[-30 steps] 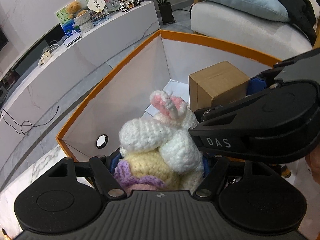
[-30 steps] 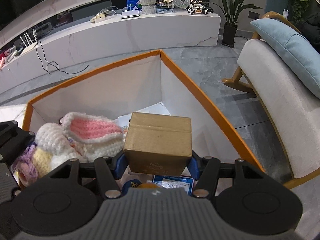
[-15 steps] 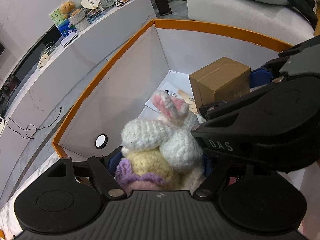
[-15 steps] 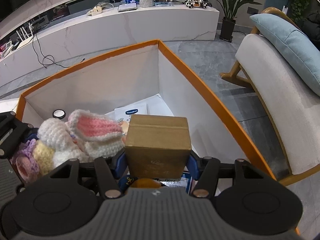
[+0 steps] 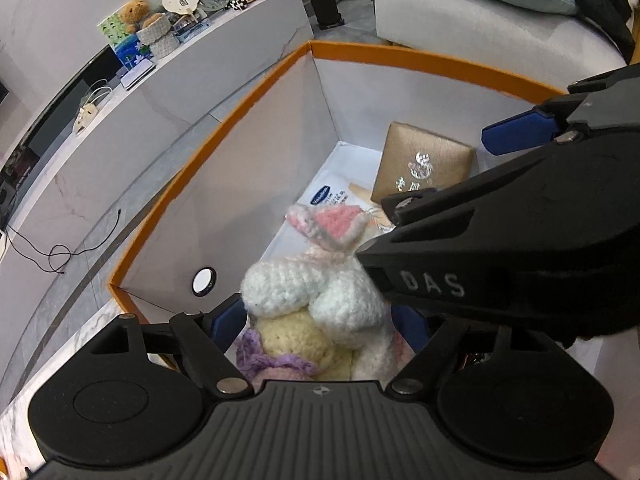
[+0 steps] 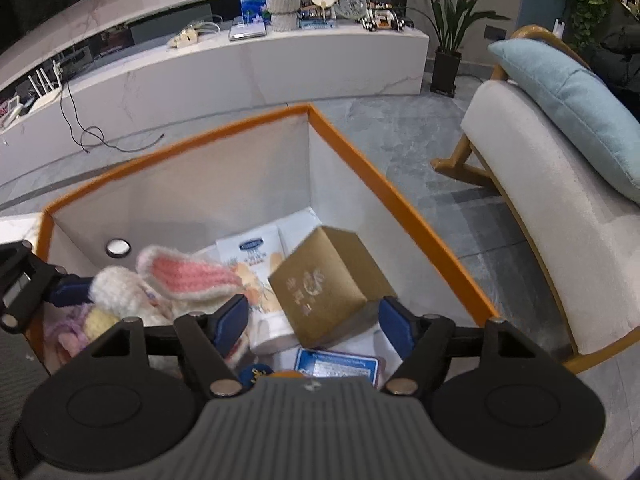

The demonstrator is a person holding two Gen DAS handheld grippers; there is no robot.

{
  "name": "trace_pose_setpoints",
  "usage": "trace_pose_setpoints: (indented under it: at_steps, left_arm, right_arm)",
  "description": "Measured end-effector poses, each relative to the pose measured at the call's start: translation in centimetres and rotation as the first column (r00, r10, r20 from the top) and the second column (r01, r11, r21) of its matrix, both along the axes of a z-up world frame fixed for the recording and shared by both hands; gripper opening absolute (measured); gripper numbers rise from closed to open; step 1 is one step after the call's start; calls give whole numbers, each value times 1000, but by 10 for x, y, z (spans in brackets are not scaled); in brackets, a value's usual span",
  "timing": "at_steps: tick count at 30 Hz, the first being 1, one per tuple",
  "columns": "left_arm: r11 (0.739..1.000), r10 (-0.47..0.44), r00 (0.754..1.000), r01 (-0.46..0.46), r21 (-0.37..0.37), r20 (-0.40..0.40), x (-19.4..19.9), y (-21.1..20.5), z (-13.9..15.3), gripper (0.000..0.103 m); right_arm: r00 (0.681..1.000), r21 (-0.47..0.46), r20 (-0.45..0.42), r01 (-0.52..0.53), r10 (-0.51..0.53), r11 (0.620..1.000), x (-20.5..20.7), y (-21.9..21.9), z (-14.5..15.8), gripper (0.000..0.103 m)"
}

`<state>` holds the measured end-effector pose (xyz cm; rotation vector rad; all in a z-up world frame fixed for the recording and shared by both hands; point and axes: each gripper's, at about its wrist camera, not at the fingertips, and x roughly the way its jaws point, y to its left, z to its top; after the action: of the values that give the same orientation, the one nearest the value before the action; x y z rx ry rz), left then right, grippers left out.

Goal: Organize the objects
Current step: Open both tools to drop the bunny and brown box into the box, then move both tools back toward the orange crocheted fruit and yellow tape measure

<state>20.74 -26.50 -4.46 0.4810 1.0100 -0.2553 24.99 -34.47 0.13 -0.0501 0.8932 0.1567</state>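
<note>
1. Both my grippers point down into the orange-rimmed storage box (image 6: 404,204), whose inner walls are white.
2. My left gripper (image 5: 320,320) is opening its jaws; the crocheted bunny (image 5: 320,292) sits between the blue pads, and I cannot tell whether they touch it.
3. The bunny is white with a pink-lined ear (image 5: 340,220), a cream body and a purple frill low down; in the right wrist view it lies at the left side of the box (image 6: 168,276).
4. My right gripper (image 6: 312,320) is also opening, and its blue pads stand clear on either side of the gold cardboard box (image 6: 324,292).
5. That gold box is tilted, one corner down, inside the storage box, resting over a white tube (image 6: 260,264) with a blue label; in the left wrist view it leans near the far wall (image 5: 424,164).
6. A blue-and-white packet (image 6: 336,366) lies on the floor of the storage box just below the gold box.
7. My right gripper's black body (image 5: 520,248) crosses the right of the left wrist view, just beside the bunny.
</note>
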Motion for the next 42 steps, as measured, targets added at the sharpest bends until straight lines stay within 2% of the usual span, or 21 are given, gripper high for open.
trace_pose_setpoints:
  at_steps: [13, 24, 33, 37, 42]
  left_arm:
    - [1000, 6, 998, -7, 17, 55, -9, -7, 23, 94]
    - [1000, -9, 994, 9, 3, 109, -27, -17, 50, 94]
    - [1000, -8, 988, 7, 4, 156, -47, -8, 67, 94]
    - [1000, -18, 984, 15, 15, 176, -57, -1, 75, 94]
    - [999, -42, 976, 34, 37, 214, -71, 11, 84, 94]
  right_arm:
    - [998, 34, 69, -5, 2, 999, -16, -3, 26, 78]
    - [985, 136, 175, -34, 9, 990, -38, -12, 55, 78]
    - [954, 117, 294, -97, 58, 988, -61, 0, 71, 78]
    - [933, 90, 343, -146, 107, 985, -73, 9, 73, 78]
    - [898, 107, 416, -205, 143, 973, -96, 21, 81, 75]
